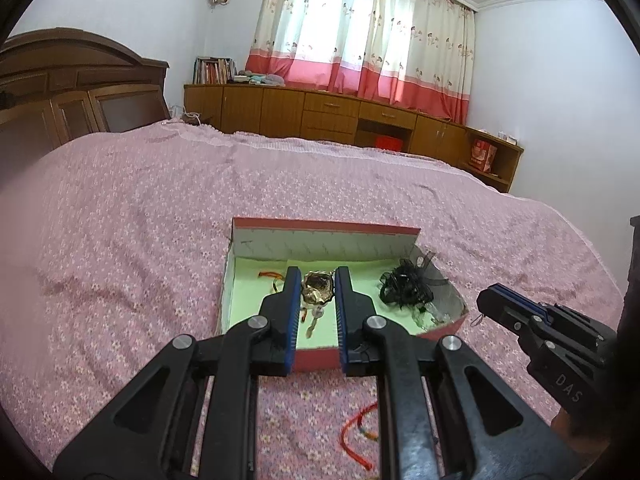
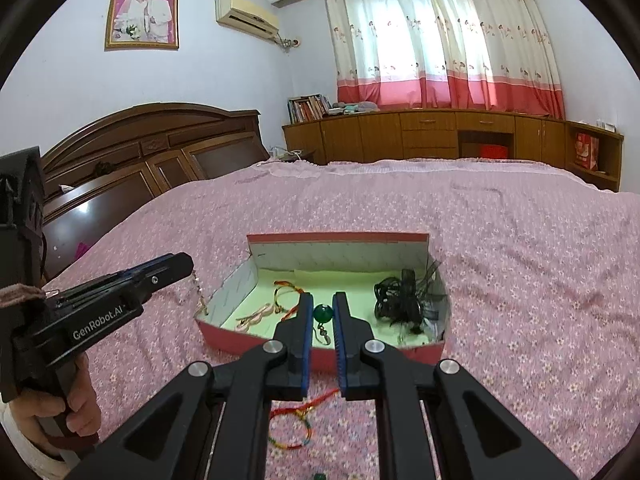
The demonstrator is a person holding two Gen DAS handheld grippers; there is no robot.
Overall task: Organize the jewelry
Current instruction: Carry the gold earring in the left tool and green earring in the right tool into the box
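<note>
My left gripper point(image 1: 318, 271) is pinched nearly shut on a gold pendant point(image 1: 318, 290) and my right gripper point(image 2: 323, 297) on a green bead charm point(image 2: 323, 313), both hanging downward above the red box's point(image 1: 320, 242) near edge, the left-hand piece beside its left wall.

Left gripper point(image 1: 316, 280) and right gripper point(image 2: 323, 306) both pinched nearly closed (angled slightly downward), each hand-held.

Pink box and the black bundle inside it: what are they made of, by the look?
Pink box: likely cardboard, matte pink outside, white inner walls that fold at creases, pale green floor. Black bundle: seems thin cord or ribbon with sheer mesh, tangled loops; exact fabric unclear.
</note>
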